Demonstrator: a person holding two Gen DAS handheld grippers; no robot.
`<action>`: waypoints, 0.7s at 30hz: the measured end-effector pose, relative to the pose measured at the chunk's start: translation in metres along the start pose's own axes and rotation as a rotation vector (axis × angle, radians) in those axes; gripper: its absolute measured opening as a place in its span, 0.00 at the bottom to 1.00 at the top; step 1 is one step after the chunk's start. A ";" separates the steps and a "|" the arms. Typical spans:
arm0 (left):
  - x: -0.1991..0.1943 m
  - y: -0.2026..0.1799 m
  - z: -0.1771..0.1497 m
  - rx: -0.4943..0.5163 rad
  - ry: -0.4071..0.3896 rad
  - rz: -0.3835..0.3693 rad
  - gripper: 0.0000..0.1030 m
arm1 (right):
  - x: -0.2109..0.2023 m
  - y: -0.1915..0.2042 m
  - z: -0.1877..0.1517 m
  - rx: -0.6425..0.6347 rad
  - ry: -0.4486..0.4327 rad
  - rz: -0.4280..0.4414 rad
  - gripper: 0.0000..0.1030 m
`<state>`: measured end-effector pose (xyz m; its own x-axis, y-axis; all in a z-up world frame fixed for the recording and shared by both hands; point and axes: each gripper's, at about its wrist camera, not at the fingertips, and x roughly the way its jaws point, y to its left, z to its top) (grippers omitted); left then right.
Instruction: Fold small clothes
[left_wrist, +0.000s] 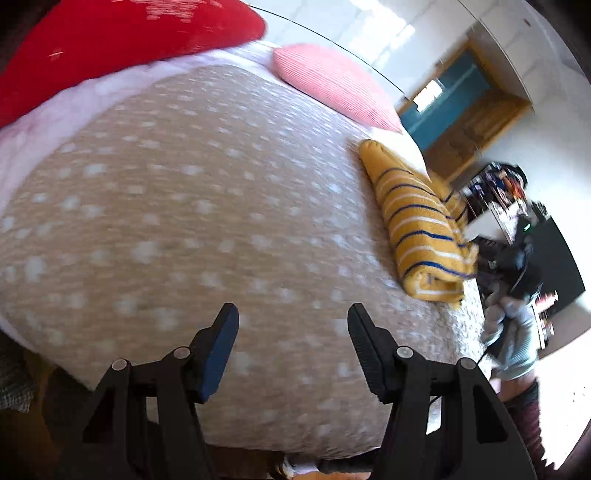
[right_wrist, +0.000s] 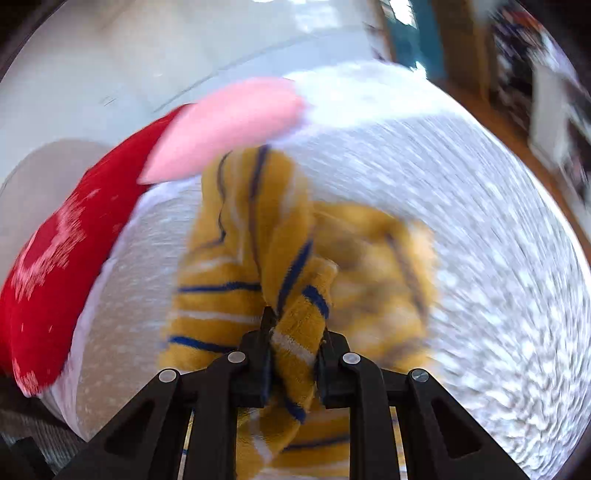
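Mustard striped garment (right_wrist: 258, 258) clamped in right hand-held gripper (right_wrist: 293, 345); left hand-held gripper (left_wrist: 291, 350) apart; pink cushion (left_wrist: 332, 85) beyond.

motion-blurred striped garment (right_wrist: 280, 236), far shelves (left_wrist: 498, 192) indistinct

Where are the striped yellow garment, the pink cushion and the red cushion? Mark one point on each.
striped yellow garment (right_wrist: 295, 343): right wrist view, bunched fold between the fingers.
pink cushion (left_wrist: 332, 83): left wrist view, ribbed top.
red cushion (left_wrist: 110, 48): left wrist view, front face.
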<state>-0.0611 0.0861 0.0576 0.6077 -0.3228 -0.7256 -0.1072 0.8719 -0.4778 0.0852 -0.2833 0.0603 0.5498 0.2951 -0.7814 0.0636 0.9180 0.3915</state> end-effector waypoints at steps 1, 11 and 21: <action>0.006 -0.011 0.004 0.022 0.006 -0.004 0.59 | 0.004 -0.014 -0.003 0.031 0.015 0.031 0.18; 0.061 -0.121 0.040 0.263 0.012 0.009 0.59 | -0.040 -0.047 -0.015 0.041 -0.094 0.174 0.38; 0.090 -0.153 0.036 0.279 0.067 -0.010 0.59 | -0.047 0.025 -0.042 -0.243 -0.132 0.237 0.61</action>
<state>0.0383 -0.0639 0.0830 0.5535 -0.3475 -0.7569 0.1249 0.9332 -0.3371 0.0259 -0.2633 0.0863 0.6294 0.4848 -0.6073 -0.2692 0.8691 0.4149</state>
